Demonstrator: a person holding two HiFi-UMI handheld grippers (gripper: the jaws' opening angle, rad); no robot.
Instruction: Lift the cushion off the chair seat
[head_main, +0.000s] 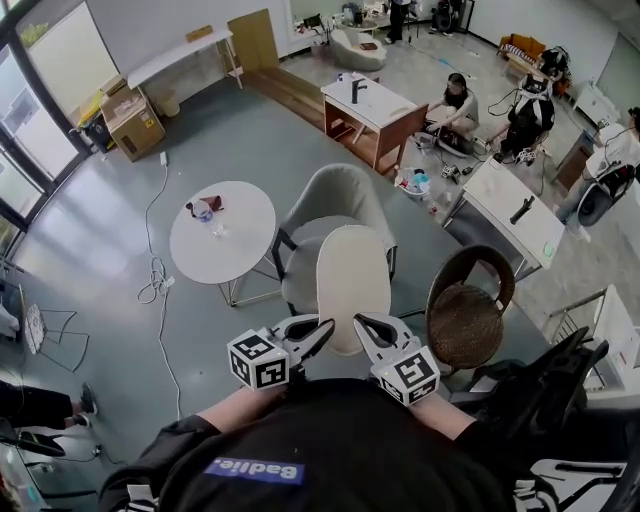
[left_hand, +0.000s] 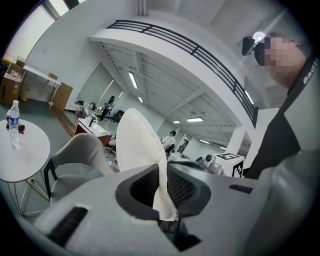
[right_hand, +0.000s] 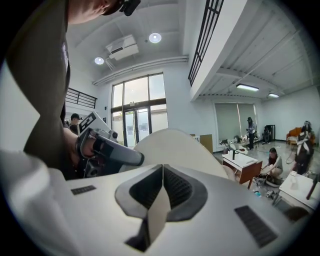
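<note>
Farthest left of the grey chair (head_main: 335, 195) stands a round white tabletop (head_main: 240, 250), just beside the chair's left arm, with a small water bottle (head_main: 204, 210) upright on it and a white cable (head_main: 155, 275) trailing over the floor (head_main: 110, 230) beyond. Nearer to you than the grey chair, your left gripper (left_hand: 161, 192) has its jaws drawn in narrow, and its pads are pressed on the near left edge of the cream cushion (head_main: 352, 280); in the left gripper view the fabric is pinched between the dark ribbed pads and rises up and away from them. The cushion itself is up off the grey chair's seat: from your head view it is a tall pale oval that covers most of the seat, with the chair's curved back showing above its far end, while the left gripper view shows it tilted steeply upward with the seat well below and to the left. Your right gripper (right_hand: 161, 192) has clamped the cushion's near right edge in the same way, jaws narrow and a thin fold of fabric caught between the pads, so both grippers hold the end of the cushion that lies on your side of the grey chair, close together. To the right of the grey chair, near your right gripper, stands a round brown wicker chair (head_main: 465, 320).
</note>
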